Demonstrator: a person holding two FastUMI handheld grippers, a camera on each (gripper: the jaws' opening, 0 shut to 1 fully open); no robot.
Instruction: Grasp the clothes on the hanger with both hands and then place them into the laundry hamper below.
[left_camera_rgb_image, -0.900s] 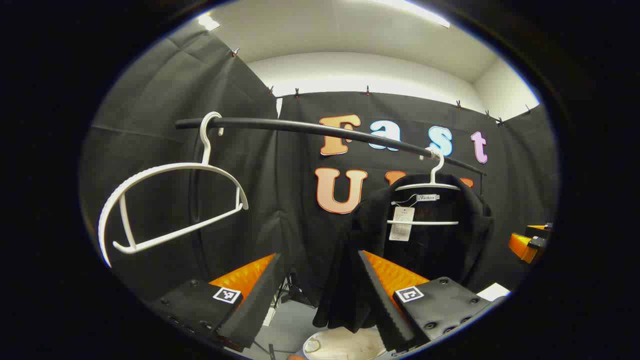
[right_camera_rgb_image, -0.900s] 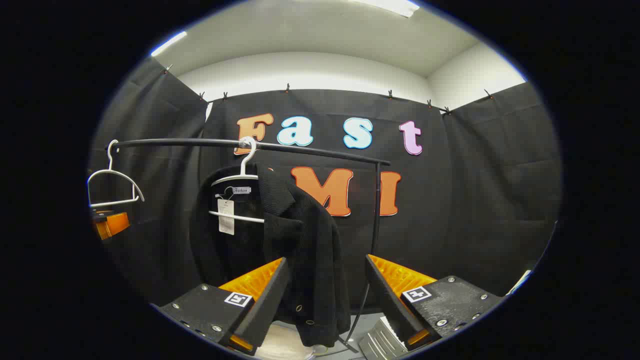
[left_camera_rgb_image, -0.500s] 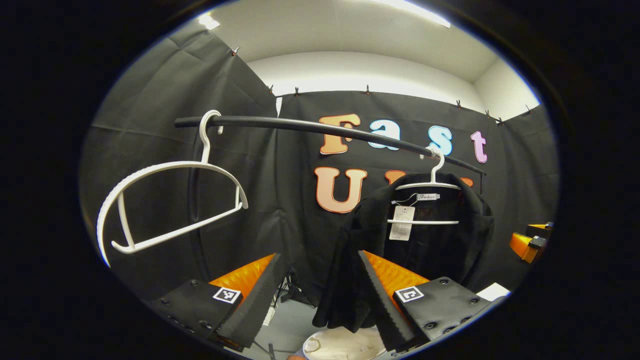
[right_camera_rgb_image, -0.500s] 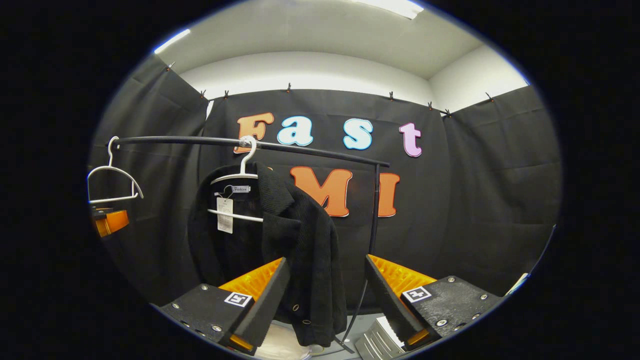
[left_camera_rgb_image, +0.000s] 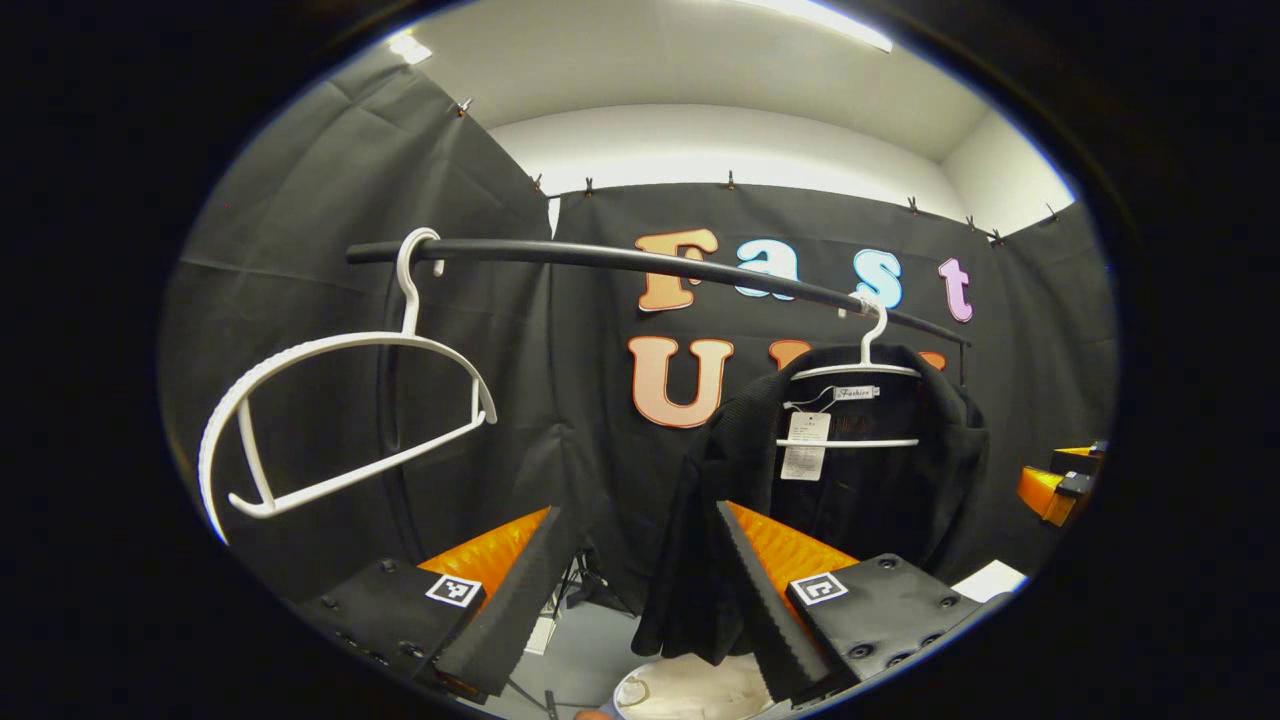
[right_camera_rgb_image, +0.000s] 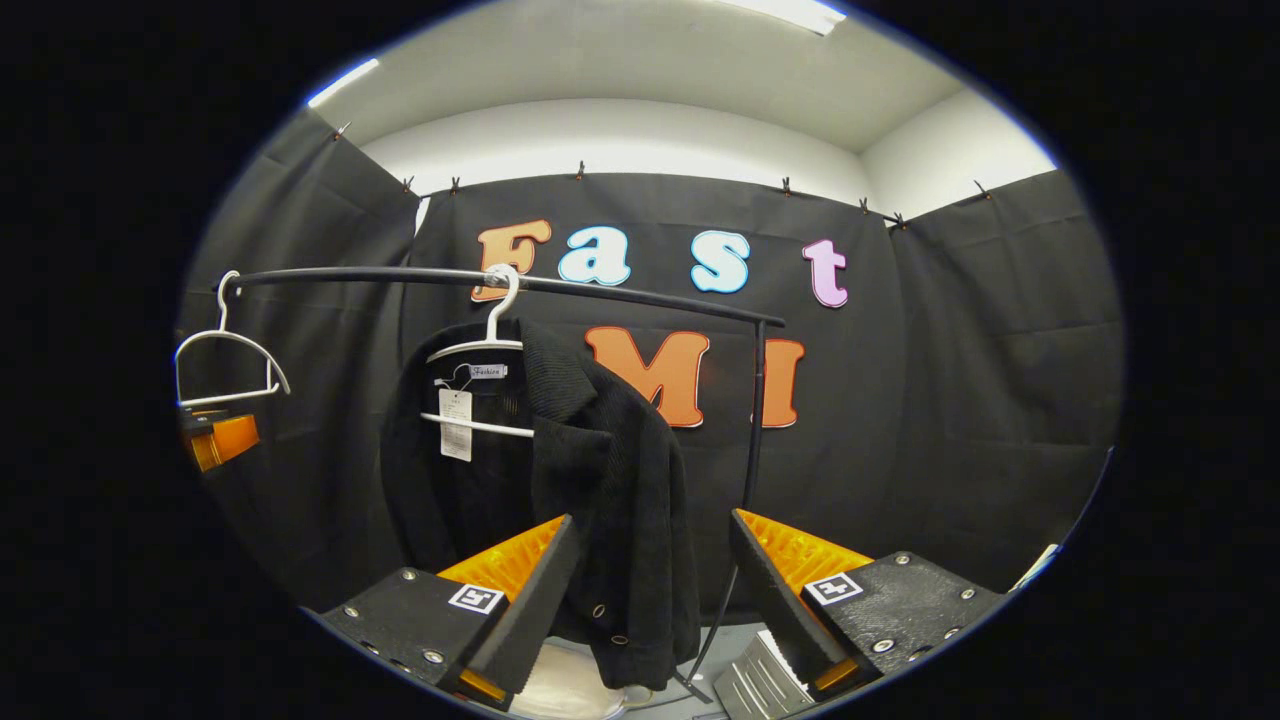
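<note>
Black jacket hangs on white hanger from rail, ahead of both tongs. Left tongs and right tongs wide apart, holding nothing. Hamper sits below jacket.

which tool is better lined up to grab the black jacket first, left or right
Right, probably. The jacket hangs straight ahead between the open right tool fingers. The left tool, also open, faces mostly backdrop, with only the jacket's edge near one finger.
</note>
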